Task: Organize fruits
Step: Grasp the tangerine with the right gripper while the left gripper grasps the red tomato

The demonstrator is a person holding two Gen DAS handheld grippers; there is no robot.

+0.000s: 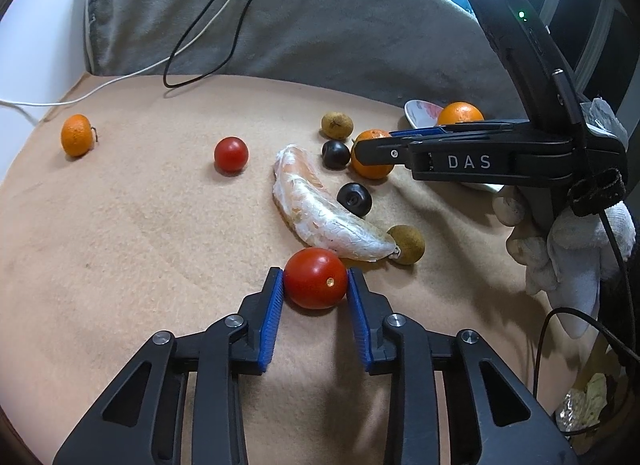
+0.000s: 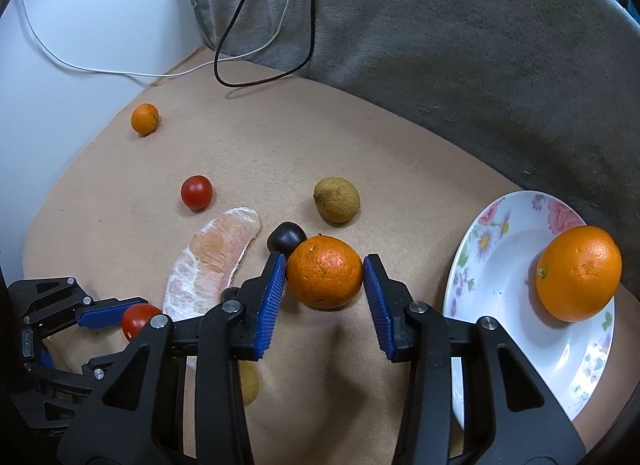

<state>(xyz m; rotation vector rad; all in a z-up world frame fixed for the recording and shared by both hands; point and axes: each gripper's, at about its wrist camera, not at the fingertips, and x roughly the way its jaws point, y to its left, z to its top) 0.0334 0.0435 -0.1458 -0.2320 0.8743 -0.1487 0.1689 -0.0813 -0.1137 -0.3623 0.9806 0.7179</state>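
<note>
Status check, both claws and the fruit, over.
Left claw shut on tomato. Right claw shut on orange. Dark fruit touching orange.

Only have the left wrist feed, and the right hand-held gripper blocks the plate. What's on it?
Observer: One orange on the plate, nothing else.
Operator: Is the right side gripping anything? I see it side-on only.
Observer: Yes. The right hand-held gripper has both pads against a small orange, which is on the cloth beside the plate, not on it.
Operator: Room on the plate for it?
Observer: Looks so. The orange sits by the plate's right rim in the right wrist view, and the rest of the dish is bare.
</note>
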